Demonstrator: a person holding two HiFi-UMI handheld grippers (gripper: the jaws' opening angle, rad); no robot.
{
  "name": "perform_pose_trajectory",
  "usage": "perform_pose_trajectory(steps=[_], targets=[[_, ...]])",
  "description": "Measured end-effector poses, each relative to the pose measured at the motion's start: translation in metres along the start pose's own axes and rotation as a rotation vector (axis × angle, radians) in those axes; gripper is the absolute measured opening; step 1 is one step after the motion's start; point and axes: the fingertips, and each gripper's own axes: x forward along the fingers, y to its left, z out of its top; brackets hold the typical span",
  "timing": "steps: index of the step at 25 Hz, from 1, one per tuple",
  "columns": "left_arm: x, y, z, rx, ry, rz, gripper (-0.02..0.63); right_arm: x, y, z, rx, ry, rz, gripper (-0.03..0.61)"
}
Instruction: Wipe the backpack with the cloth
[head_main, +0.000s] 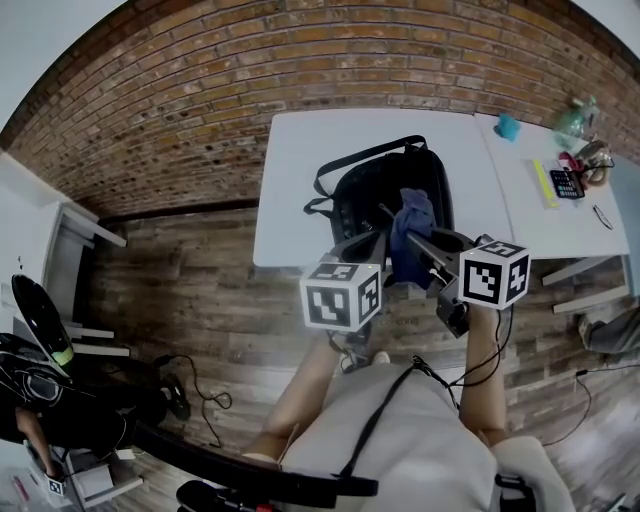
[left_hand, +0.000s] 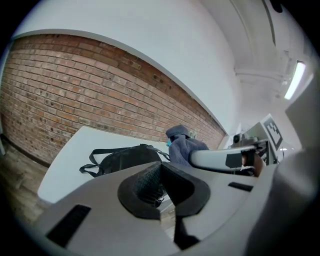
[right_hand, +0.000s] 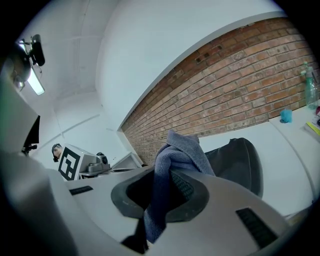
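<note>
A black backpack (head_main: 372, 185) (left_hand: 125, 157) (right_hand: 241, 159) lies flat on the white table (head_main: 300, 180), its straps toward the far and left sides. A blue-grey cloth (head_main: 414, 216) (left_hand: 183, 145) (right_hand: 176, 152) hangs bunched from my right gripper (head_main: 413, 243) (right_hand: 167, 192), which is shut on it just above the backpack's near end. My left gripper (head_main: 371, 244) (left_hand: 162, 184) hovers close beside it on the left. Its jaws are together with nothing between them, over the backpack's near edge.
A second white table (head_main: 520, 200) adjoins on the right, carrying a teal cup (head_main: 508, 126) (right_hand: 286, 115), a bottle (head_main: 578, 117), a calculator (head_main: 566, 183) and a yellow ruler (head_main: 545, 182). A brick wall (head_main: 250, 70) runs behind. Cables (head_main: 205, 400) lie on the wooden floor.
</note>
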Motion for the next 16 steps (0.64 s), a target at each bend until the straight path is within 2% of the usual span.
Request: perform_pose_trajectory(steps=[16], targets=[[-0.0057,0.0011,0.0005,-0.015,-0.005,-0.012,0.003,-0.0005,0.0048,-0.0014,-0.004,-0.001,0.001,0.038]])
